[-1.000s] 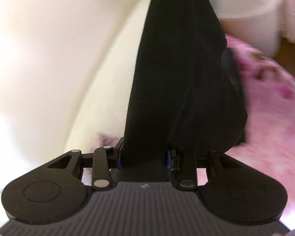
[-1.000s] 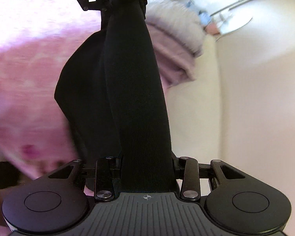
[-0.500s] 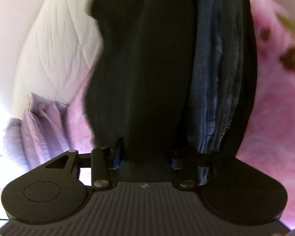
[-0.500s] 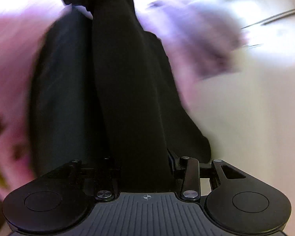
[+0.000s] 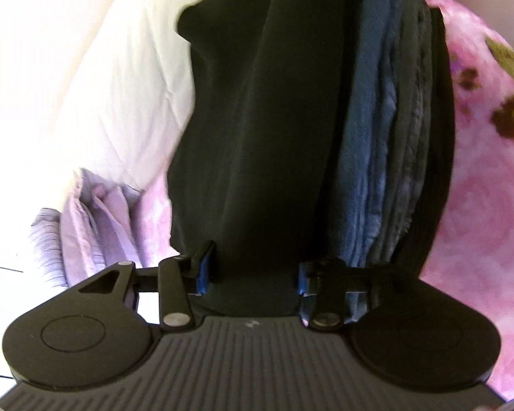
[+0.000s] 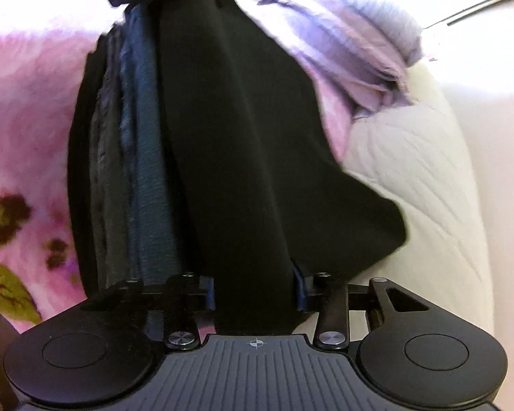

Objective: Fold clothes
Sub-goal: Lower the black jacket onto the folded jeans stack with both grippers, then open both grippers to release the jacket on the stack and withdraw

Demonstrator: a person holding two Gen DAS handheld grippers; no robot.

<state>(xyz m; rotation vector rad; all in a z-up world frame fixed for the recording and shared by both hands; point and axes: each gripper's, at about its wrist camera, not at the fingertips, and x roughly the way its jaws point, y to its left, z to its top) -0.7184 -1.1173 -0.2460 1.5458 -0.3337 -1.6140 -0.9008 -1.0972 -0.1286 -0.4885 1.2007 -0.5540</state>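
Observation:
A black garment (image 5: 257, 137) stretches as a band between my two grippers, just over a pile of folded blue and grey clothes (image 5: 377, 137). My left gripper (image 5: 253, 270) has one end of the band between its blue pads, and its jaws are opening. In the right wrist view the same black garment (image 6: 240, 137) runs up from my right gripper (image 6: 253, 287), whose jaws are closing on the cloth that fills them. There the folded pile (image 6: 137, 154) lies to the left of the band. A loose black flap hangs off the band's outer side.
A pink flowered blanket (image 5: 490, 205) covers the bed under the pile and shows again as the pink blanket (image 6: 27, 102). A white quilt (image 5: 120, 85) and a crumpled lavender cloth (image 5: 85, 222) lie beyond the black garment.
Both grippers have come down with the black garment held between them. The folded blue and grey pile and the blanket now sit close under the band.

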